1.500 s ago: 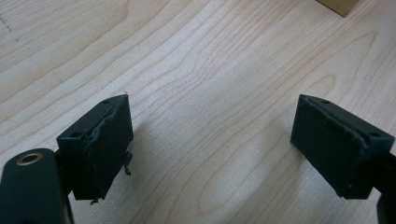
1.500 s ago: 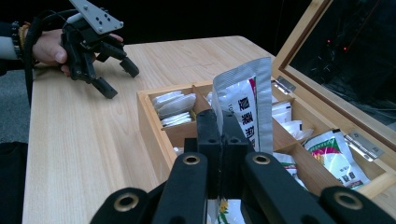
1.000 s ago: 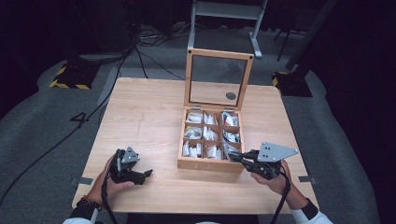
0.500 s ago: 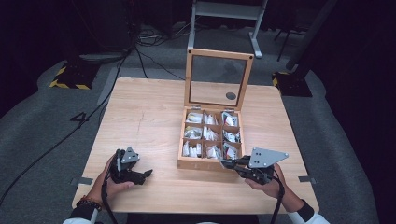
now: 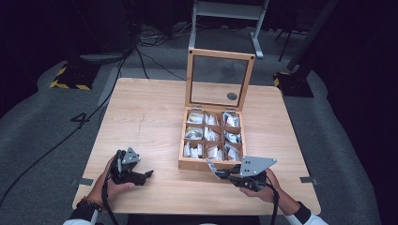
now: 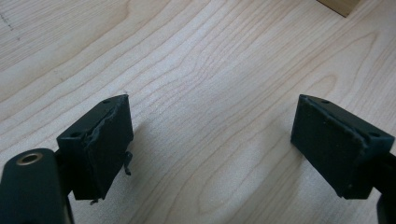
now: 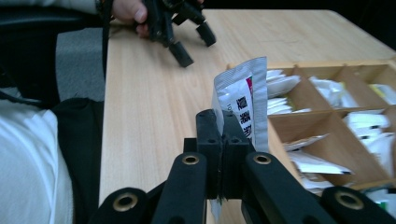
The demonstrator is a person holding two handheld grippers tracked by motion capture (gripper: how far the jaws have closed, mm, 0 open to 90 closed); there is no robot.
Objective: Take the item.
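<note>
While resting low over the near left part of the wooden table (image 5: 145,112), the left gripper (image 5: 141,176) is sitting in the person's left hand (image 5: 110,185) with its jaws spread wide and nothing between them; in the left gripper view, bare wood grain is showing across the gap. Right of centre, the wooden compartment box (image 5: 212,163) is standing with its glass-paned lid (image 5: 219,79) raised upright, its cells holding white and silver sachets. Just beside the box's near front edge, the right gripper (image 5: 217,172) is clamping a silver sachet (image 7: 243,109), jaws pressed tight on its lower part, the packet standing upright above the table.
</note>
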